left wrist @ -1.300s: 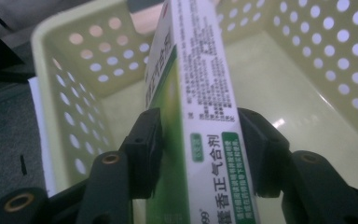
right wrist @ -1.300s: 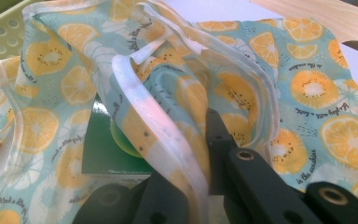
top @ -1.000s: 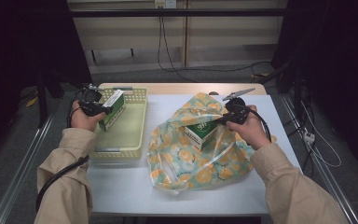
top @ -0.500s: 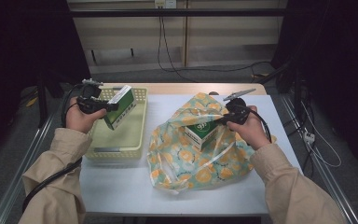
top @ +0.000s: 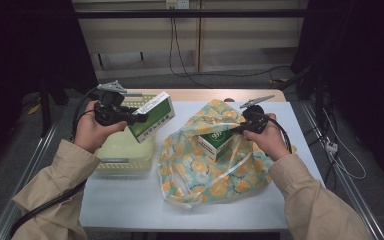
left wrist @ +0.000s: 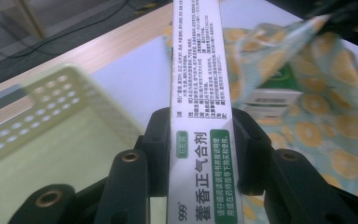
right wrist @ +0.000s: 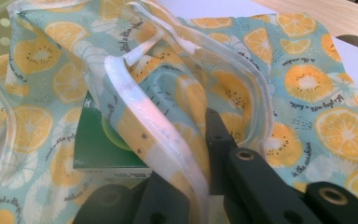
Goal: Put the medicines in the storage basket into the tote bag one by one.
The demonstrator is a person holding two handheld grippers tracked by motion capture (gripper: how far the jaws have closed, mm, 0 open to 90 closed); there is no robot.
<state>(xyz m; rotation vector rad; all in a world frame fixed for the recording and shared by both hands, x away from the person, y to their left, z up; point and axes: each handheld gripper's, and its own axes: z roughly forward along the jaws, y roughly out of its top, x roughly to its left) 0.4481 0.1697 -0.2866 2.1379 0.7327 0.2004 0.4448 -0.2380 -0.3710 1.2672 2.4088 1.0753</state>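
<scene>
The left gripper sat in the upper left of the high view, raised above the basket, with its jaws pinching a box. The box was white with a green band and stuck out to the right of the jaws, tilted, its far end pointing toward the middle of the frame. In the left gripper view the box ran straight up the centre, a narrow printed face toward the camera, and both black pads pressed on its two sides near the lower end. The basket lay below and to the left there, pale green and blurred; the bag spread across the right side.

The right gripper was right of centre in the high view, at the top edge of the bag, a soft sack printed with orange slices. Its jaws were pressed together on the bag's pale rim, lifting that edge. In the right gripper view the rim ran down between the black jaws at the bottom of the frame, caught there. A second box, green and white, lay inside the bag just left of the right gripper; in the right gripper view it showed in the lower left behind the rim. The bag rested on the white table, just right of the basket.
</scene>
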